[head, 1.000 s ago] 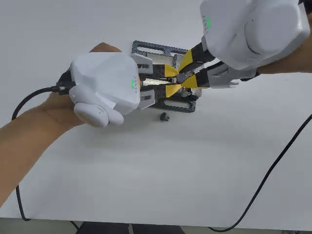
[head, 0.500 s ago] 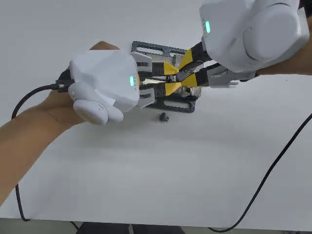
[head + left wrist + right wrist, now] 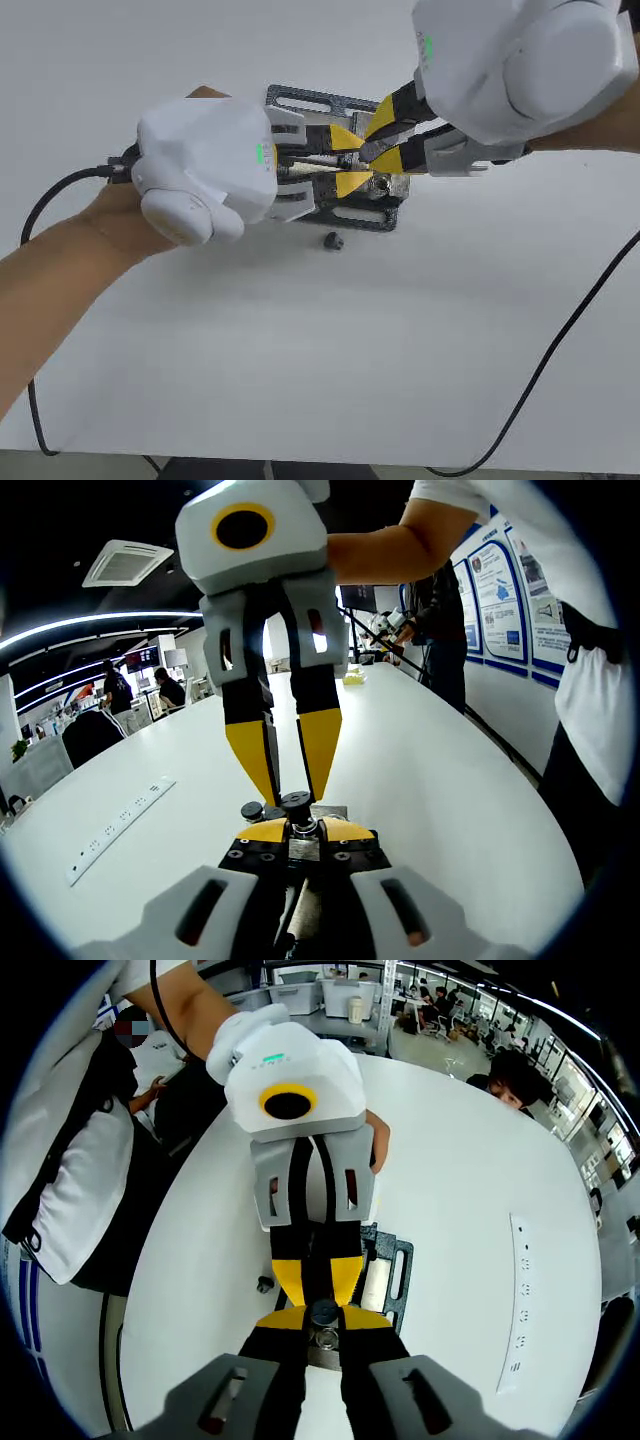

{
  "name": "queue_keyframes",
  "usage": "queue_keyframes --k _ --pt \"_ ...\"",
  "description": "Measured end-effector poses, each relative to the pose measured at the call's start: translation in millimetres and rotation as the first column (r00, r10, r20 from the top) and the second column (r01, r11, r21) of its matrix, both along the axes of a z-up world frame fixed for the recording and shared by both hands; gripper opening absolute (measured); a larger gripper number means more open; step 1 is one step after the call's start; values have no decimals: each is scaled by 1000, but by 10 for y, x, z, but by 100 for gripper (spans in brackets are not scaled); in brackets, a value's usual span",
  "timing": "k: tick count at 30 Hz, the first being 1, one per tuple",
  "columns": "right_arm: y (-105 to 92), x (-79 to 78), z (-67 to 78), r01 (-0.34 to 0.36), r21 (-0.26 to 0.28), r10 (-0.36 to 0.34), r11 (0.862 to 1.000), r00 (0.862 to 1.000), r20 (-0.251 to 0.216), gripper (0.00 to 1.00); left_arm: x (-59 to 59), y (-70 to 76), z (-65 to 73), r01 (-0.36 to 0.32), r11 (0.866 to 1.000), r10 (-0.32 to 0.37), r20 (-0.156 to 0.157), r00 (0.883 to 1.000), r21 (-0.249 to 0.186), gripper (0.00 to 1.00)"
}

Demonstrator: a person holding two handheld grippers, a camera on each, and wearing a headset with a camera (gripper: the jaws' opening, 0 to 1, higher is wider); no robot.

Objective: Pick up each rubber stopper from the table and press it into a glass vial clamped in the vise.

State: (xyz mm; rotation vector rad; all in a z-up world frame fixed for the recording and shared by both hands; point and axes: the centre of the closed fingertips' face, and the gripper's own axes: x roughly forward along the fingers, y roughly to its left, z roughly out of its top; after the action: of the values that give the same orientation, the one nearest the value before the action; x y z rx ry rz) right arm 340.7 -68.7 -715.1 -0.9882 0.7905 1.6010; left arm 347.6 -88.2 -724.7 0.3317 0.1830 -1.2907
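At the vise (image 3: 300, 98), the left gripper (image 3: 349, 160) clamps the glass vial (image 3: 302, 826) to steady it, while the right gripper (image 3: 324, 1318) pinches the rubber stopper (image 3: 296, 801) at the vial's mouth, apparently to press it home (a second stopper (image 3: 333, 241) waits on the table (image 3: 300, 350) just beside the vise). Compared with half a second earlier, both grippers keep this pose; the slight overall shift is the camera's.
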Motion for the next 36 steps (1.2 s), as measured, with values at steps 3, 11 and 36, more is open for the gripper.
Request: queue_keyframes --k 3,11,36 --pt "-18 21 -2 6 0 -6 1000 1000 2 11 23 31 -24 -8 1000 8 -19 1000 -5 10" --pt "-45 48 -7 18 -5 -18 1000 1000 4 11 35 80 -48 -15 1000 14 -57 998 -21 13" --pt "-223 113 -209 56 -96 -56 994 998 8 10 24 196 -73 -2 999 -2 -108 994 -43 22"
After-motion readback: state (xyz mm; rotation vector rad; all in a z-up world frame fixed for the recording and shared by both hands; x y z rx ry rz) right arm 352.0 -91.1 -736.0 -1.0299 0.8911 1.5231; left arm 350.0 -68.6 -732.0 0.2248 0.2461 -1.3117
